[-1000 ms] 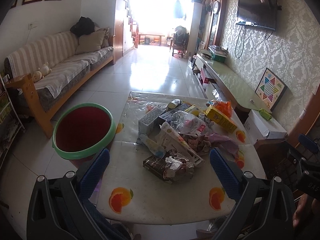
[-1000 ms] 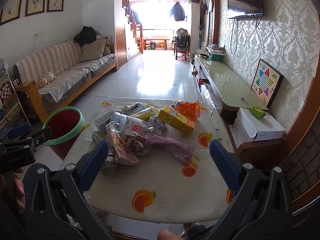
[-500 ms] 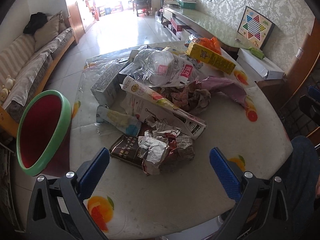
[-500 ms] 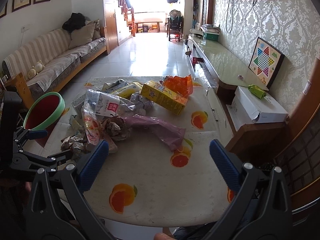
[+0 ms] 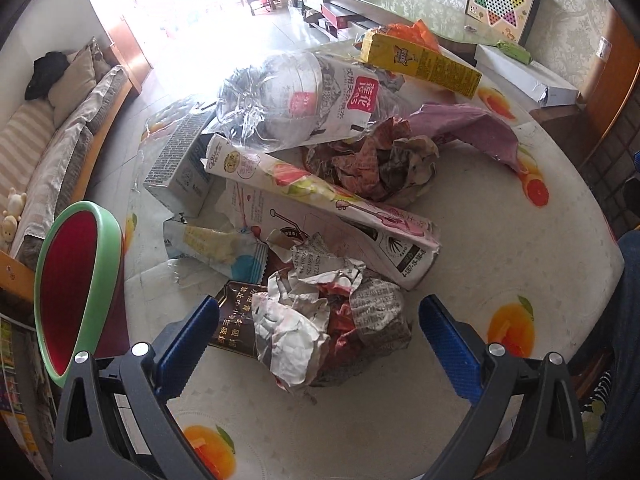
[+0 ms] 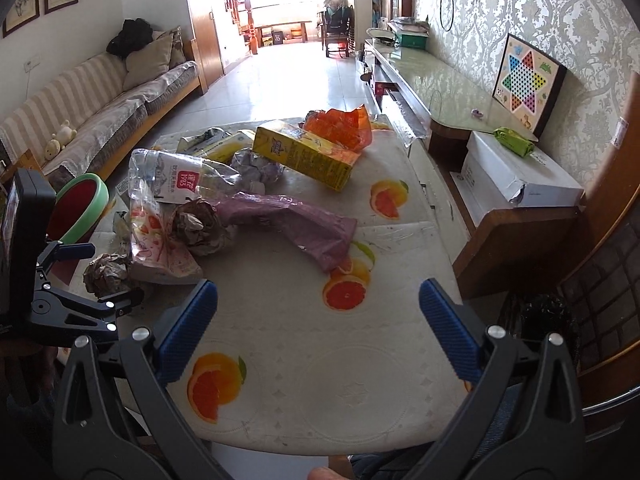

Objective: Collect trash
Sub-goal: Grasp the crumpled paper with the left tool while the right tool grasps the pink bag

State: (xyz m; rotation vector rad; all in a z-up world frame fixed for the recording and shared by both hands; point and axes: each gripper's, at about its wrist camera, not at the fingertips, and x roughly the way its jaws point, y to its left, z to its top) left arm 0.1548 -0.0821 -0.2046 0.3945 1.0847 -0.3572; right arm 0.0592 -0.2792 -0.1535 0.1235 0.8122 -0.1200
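Fingers on the left gripper [image 5: 318,338] are spread wide with nothing in them, straddling the paper wad [image 5: 328,320] at the near edge of the trash pile, so I'd guess that's the first grab since it's closest. Bin [image 5: 76,288] sits just off the tabletop [image 5: 500,240] on the left, handy for dropping. Right gripper [image 6: 318,326] is wide open too, empty, hanging over bare tabletop away from the pile.

Blown-out backlit doorway, fisheye-warped edges
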